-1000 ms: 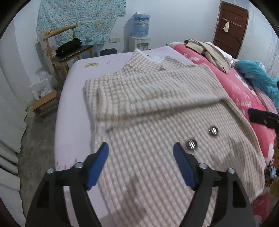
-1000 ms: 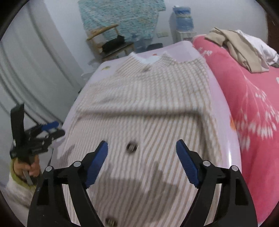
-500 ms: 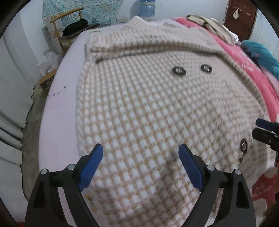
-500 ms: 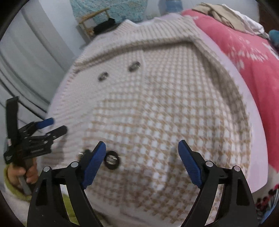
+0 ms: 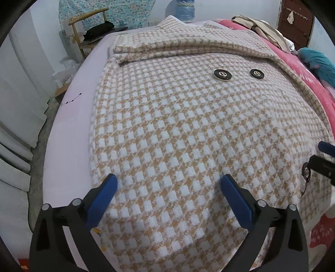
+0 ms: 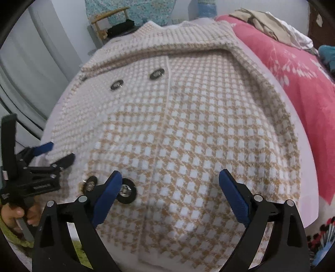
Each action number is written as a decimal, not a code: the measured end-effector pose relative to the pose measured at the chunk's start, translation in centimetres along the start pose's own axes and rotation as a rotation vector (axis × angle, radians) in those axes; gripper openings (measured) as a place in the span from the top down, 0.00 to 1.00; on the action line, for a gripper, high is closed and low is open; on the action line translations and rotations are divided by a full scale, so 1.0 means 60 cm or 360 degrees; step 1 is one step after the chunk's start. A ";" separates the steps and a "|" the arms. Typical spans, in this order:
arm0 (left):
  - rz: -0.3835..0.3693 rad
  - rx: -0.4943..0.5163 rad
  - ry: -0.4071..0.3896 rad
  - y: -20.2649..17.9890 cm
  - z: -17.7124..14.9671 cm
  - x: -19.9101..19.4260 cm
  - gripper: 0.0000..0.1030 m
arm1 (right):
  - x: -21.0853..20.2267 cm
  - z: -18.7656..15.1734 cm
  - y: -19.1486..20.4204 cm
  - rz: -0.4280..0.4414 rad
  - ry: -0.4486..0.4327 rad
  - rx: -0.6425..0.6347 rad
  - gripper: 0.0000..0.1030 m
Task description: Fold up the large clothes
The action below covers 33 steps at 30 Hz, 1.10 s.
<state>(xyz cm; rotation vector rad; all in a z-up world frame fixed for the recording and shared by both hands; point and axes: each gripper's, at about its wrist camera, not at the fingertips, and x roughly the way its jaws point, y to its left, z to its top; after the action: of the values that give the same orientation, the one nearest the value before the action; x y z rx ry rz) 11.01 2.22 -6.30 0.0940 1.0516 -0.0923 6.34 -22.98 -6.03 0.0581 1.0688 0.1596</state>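
A tan-and-white houndstooth coat [image 5: 188,125] with black buttons [image 5: 222,74] lies flat on the lilac bed, sleeves folded across its upper part; it also shows in the right wrist view [image 6: 188,129]. My left gripper [image 5: 168,198] is open and empty, close over the coat's lower left hem. My right gripper [image 6: 169,194] is open and empty, close over the lower right hem, near two buttons [image 6: 126,190]. Each gripper shows at the edge of the other's view: the right gripper [image 5: 324,159] in the left wrist view, the left gripper [image 6: 52,152] in the right wrist view.
The lilac bed sheet [image 5: 69,134] shows left of the coat. A pink floral blanket [image 6: 293,69] with piled clothes [image 6: 270,23] lies to the right. A wooden chair [image 5: 94,31] and a water dispenser [image 5: 185,10] stand beyond the bed.
Both grippers have come down and forward, close over the coat's lower hem. Both stay open. The coat has not moved.
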 end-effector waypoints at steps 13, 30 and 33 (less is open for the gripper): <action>0.0010 -0.0027 0.0014 0.000 -0.001 0.004 0.05 | 0.025 0.000 0.014 -0.0015 0.0010 -0.0029 0.08; 0.0022 -0.0057 0.0041 0.002 0.002 0.008 0.05 | -0.030 -0.016 0.021 -0.0014 -0.0063 -0.0124 0.08; 0.0024 -0.0060 0.0038 0.000 0.000 0.005 0.05 | -0.033 -0.018 0.020 -0.0043 -0.0050 -0.0156 0.08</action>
<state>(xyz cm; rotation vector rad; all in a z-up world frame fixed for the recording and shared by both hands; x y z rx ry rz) 11.14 2.24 -6.58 0.0690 1.0757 -0.0575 4.38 -22.13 -4.68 -0.0418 1.0287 0.1861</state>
